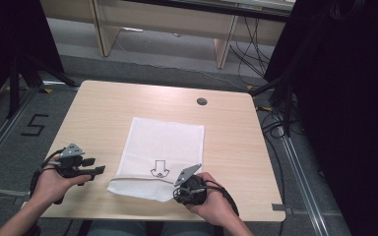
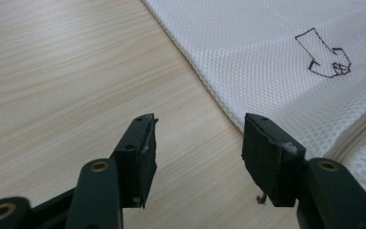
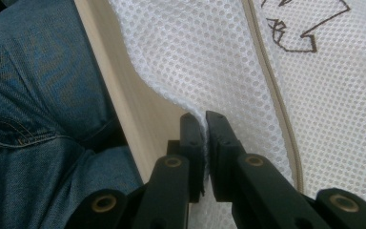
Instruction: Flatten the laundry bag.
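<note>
Right hand-held gripper (image 3: 205, 125) pinching the near edge of the white mesh bag (image 1: 162, 147), jaws pressed together on a fold of the netting, seen close up in the right gripper view. Sitting at the near right corner of the bag in the high view (image 1: 189, 189), gripped by the person's right hand (image 1: 211, 201), with a cable trailing back over the wrist. Left hand-held gripper (image 2: 198, 143) resting just beside the bag's left edge, jaws standing apart with nothing between them, bare wood showing in the gap. Pointing toward the bag in the high view (image 1: 98, 170), held by the left hand (image 1: 54, 184) near the left side of the surface (image 1: 103, 108). Bag lying flat toward the near middle of the surface, near edge bunching up slightly where clamped. Drawn black arrow (image 1: 159, 168) showing on the bag, pointing toward the near edge, between the two grippers; also visible in the left gripper view (image 2: 324, 59). Pale seam (image 3: 271, 95) running along the netting just beyond the clamped fold. Blue jeans (image 3: 33, 119) showing beyond the edge of the surface in the right gripper view. Small dark round cap (image 1: 202, 102) sitting in the far part of the surface, well apart from the bag.
</note>
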Demonstrator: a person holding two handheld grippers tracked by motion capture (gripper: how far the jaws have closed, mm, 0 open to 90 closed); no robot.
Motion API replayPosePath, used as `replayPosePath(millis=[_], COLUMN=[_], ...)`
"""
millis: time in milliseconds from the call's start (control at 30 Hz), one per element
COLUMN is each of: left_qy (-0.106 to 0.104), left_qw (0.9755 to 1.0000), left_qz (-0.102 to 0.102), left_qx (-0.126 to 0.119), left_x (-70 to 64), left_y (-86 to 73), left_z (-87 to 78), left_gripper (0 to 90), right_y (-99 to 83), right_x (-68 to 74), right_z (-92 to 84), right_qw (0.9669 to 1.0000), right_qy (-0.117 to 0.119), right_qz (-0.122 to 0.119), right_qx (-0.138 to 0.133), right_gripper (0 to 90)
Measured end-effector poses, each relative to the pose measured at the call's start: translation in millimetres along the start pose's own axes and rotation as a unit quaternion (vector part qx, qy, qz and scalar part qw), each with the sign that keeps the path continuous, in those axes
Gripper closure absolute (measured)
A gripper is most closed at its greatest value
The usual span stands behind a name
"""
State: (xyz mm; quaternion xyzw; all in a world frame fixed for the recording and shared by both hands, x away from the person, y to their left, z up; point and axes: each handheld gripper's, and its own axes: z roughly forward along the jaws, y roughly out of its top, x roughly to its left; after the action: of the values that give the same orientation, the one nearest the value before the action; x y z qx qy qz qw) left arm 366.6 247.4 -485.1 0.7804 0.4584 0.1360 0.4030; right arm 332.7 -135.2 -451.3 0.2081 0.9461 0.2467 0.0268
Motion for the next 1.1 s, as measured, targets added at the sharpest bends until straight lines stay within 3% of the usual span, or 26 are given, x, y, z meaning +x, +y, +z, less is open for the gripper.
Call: replayPosePath(millis=[167, 300, 433, 567, 833, 967, 1100], left_qy=[-0.009, -0.01, -0.015, -0.027, -0.044, -0.057, -0.066], left_qw=[0.9998, 0.9997, 0.9996, 0.9991, 0.9981, 0.997, 0.9964], left_qz=[0.009, 0.002, 0.004, 0.022, 0.035, 0.051, 0.05], left_qx=[-0.012, -0.023, -0.025, -0.026, -0.026, -0.015, -0.02], left_x=[-3.7, -8.2, -12.2, -19.7, -33.2, -39.7, -45.7], left_y=[2.4, 3.5, 4.1, 5.6, 6.9, 6.9, 6.8], left_z=[-0.2, 1.3, 2.6, 4.6, 9.4, 12.1, 15.1], left_gripper=[44.2, 42.2, 41.8, 44.1, 47.2, 48.4, 50.0], right_y=[-0.7, -0.8, -0.5, -1.3, -4.5, -7.5, -8.6], right_x=[-1.7, -3.2, -5.9, -8.5, -14.7, -15.5, -10.9], right_z=[4.2, 7.2, 11.0, 16.1, 21.1, 27.1, 29.3], right_qw=[1.0, 0.9999, 0.9999, 0.9997, 0.9995, 0.999, 0.9985], right_qy=[0.0, 0.0, 0.002, -0.004, -0.005, -0.005, 0.001], right_qz=[0.0, 0.01, 0.004, 0.017, 0.017, 0.024, 0.031], right_qx=[0.007, 0.011, 0.012, 0.02, 0.027, 0.038, 0.044], right_gripper=[86.4, 86.1, 85.9, 85.2, 83.5, 80.6, 70.3])
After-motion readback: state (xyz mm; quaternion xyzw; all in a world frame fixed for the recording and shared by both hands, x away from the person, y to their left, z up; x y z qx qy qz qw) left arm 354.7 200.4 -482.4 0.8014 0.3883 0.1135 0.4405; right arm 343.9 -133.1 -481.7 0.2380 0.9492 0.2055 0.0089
